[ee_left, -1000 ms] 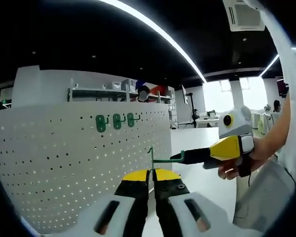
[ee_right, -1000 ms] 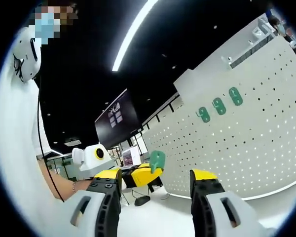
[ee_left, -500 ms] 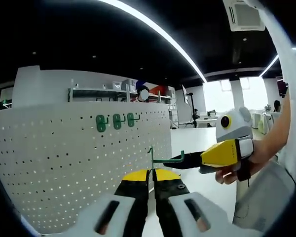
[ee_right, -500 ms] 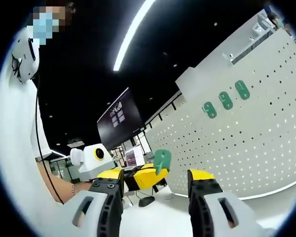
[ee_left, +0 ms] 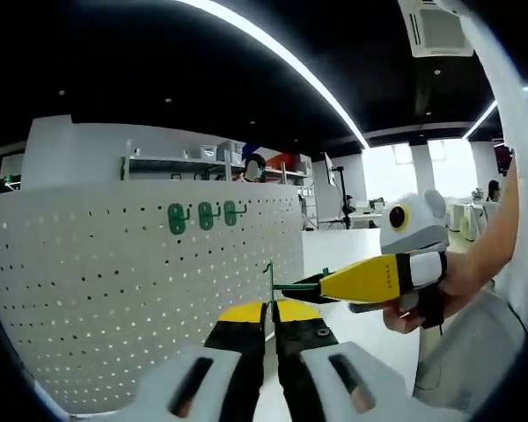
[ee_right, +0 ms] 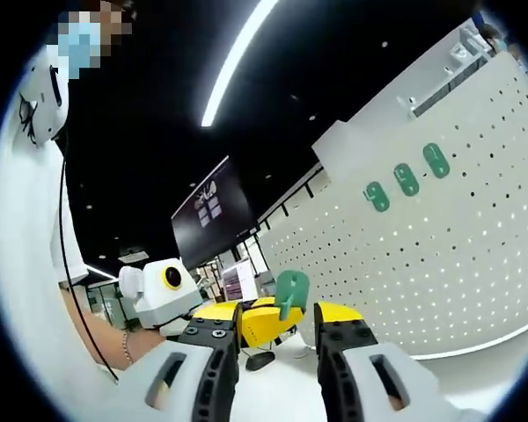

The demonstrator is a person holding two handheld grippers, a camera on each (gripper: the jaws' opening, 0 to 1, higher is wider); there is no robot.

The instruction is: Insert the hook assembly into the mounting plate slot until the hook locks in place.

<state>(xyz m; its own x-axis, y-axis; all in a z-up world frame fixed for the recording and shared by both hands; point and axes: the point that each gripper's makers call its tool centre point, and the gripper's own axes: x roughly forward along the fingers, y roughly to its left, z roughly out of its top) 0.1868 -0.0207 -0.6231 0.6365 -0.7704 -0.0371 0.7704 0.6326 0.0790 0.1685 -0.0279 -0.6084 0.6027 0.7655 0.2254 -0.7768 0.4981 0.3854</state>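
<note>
A green hook (ee_left: 269,281) stands edge-on between the yellow tips of my left gripper (ee_left: 268,309), which is shut on its flat plate. Its prong points right, into the dark tips of my right gripper (ee_left: 310,284), which comes in from the right. In the right gripper view the hook's green plate (ee_right: 292,286) rises just above the left gripper's yellow jaws (ee_right: 260,321). My right gripper (ee_right: 279,309) has its jaws on either side of them, with a gap still between. The white perforated mounting plate (ee_left: 132,290) stands upright to the left of the hook and apart from it.
Three green hooks (ee_left: 202,215) hang in a row high on the perforated board (ee_right: 440,264); the same hooks (ee_right: 407,179) appear in the right gripper view. A person's hand (ee_left: 414,308) holds the right gripper. A white table (ee_left: 352,242) and shelves lie beyond.
My right gripper has moved in toward the hook and its jaws have narrowed from wide apart to a small gap. My left gripper holds the hook still.
</note>
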